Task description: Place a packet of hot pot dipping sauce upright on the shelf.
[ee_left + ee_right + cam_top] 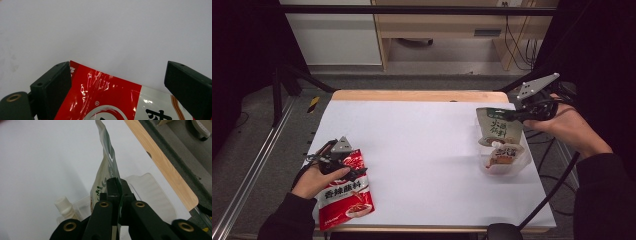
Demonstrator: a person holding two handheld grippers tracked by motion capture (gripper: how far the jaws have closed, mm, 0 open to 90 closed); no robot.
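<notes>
At the near left of the white table [422,150] lies a red sauce packet [346,192]. The left gripper [346,167] rests over its far end, jaws spread wide on either side of the packet, not pressing it. At the right, a clear plastic tray [507,162] holds a spouted pouch [506,152]. Above it, the right gripper [518,116] is clamped on a green-and-cream seasoning pouch [497,127], holding it upright over the tray.

White table [427,150]: red packet [346,197], clear tray [504,162]
</notes>
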